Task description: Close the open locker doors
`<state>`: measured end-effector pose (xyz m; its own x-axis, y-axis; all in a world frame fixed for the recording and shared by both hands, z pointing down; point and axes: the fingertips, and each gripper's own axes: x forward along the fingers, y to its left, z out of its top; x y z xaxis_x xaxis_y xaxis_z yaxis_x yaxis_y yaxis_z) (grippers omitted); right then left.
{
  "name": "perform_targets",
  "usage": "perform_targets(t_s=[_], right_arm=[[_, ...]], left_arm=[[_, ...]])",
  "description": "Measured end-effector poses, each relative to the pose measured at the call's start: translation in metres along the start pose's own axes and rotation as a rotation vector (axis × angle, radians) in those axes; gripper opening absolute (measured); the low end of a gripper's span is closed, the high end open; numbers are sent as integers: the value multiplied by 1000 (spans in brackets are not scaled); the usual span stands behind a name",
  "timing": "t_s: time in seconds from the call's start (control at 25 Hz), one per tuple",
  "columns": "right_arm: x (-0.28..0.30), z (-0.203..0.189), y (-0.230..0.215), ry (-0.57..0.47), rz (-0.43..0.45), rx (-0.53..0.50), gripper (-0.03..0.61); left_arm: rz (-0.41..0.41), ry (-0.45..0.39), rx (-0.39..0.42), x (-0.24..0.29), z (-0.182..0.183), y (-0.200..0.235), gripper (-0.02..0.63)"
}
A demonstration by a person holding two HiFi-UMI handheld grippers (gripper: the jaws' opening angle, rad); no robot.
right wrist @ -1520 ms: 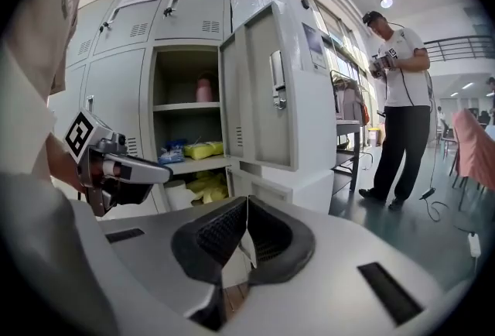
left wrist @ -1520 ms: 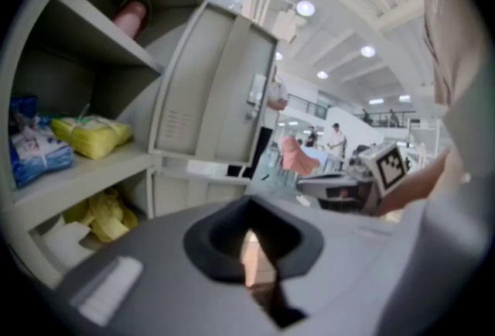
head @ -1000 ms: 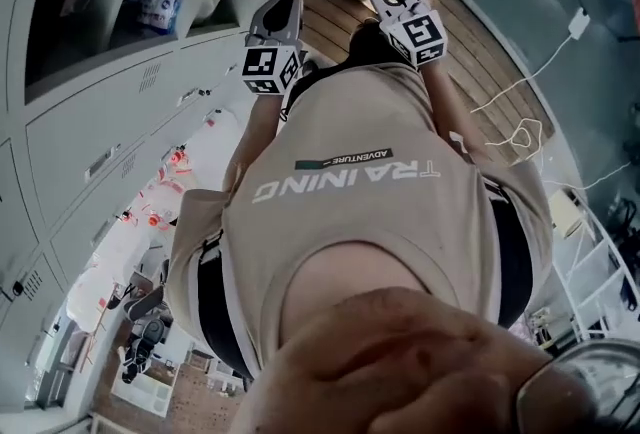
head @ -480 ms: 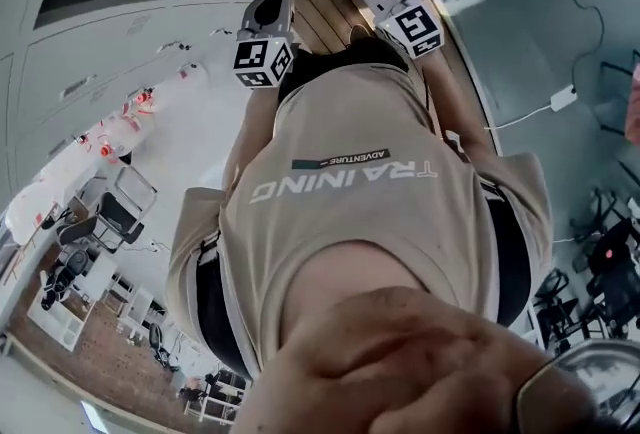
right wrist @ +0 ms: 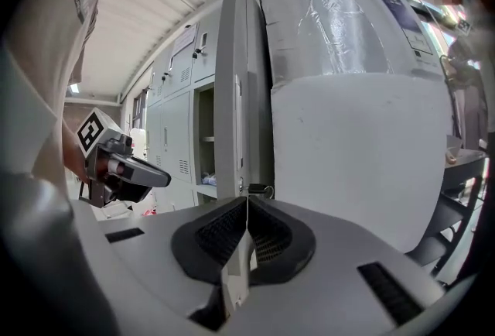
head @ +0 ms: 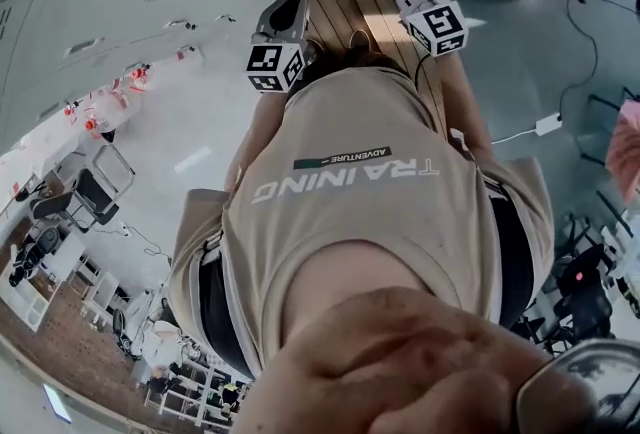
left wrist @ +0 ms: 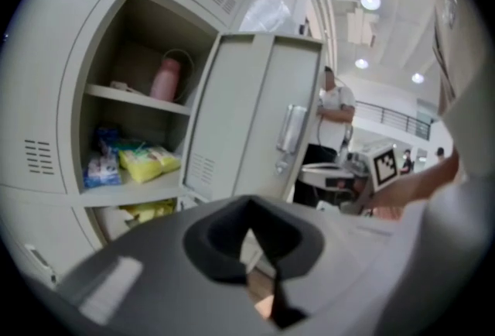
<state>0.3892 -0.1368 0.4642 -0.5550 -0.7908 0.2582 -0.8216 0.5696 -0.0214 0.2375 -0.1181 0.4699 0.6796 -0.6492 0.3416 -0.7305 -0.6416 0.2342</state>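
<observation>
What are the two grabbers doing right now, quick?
Left gripper: closed, holding nothing.
Right gripper: closed, holding nothing.

The grey, vented locker door [left wrist: 255,114] stands upright and open, swung well outward.

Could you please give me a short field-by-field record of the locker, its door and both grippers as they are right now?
locker: compartment open, shelves inside
locker door: swung open, not yet closed
upper shelf: pink bottle
shelf below: yellow packet, blue packet
left gripper: jaws together, nothing between them
right gripper: jaws together, nothing between them, facing the door's edge
</observation>
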Motion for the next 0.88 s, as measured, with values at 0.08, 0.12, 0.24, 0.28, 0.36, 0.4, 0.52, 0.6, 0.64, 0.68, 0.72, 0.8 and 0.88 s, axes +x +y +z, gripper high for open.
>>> perform_targets(t_s=[0.08, 0.12, 0.24, 0.28, 0.36, 0.4, 0.52, 0.6, 0.64, 0.68, 0.72, 0.8, 0.88], right_arm=[[3, 2, 0, 6, 5, -8, 15], [6, 1, 1, 11, 8, -10, 15], [14, -2, 9, 22, 27, -12, 15], [14, -2, 13, 22, 42, -20, 15], [15, -1, 18, 22, 72, -48, 15], [16, 1, 21, 23, 84, -58, 15], [17, 7, 35, 14, 134, -42, 15], [19, 11, 48, 3, 180, -22, 15], [19, 13, 53, 1, 203, -20, 15], [19, 16, 58, 0, 225, -20, 15], [20, 19, 62, -3, 245, -18, 15], [24, 26, 68, -17, 283, -1, 15], [27, 32, 74, -30, 320, 15, 15]], left_arm=[[6, -9, -1, -3, 2, 5, 0], [11, -15, -3, -4, 2, 9, 0], [39, -33, -9, -9, 1, 23, 0], [48, -39, -13, -11, 1, 26, 0], [64, -49, -22, -12, 1, 28, 0], [69, -52, -24, -12, 2, 28, 0], [87, -63, -10, -18, 5, 30, 0], [117, -65, -24, -24, 3, 36, 0], [132, -67, -36, -26, 2, 37, 0], [144, -71, -43, -29, 2, 38, 0], [156, -76, -44, -32, 3, 39, 0], [185, -84, -40, -38, 5, 43, 0], [224, -89, -48, -46, 5, 48, 0]])
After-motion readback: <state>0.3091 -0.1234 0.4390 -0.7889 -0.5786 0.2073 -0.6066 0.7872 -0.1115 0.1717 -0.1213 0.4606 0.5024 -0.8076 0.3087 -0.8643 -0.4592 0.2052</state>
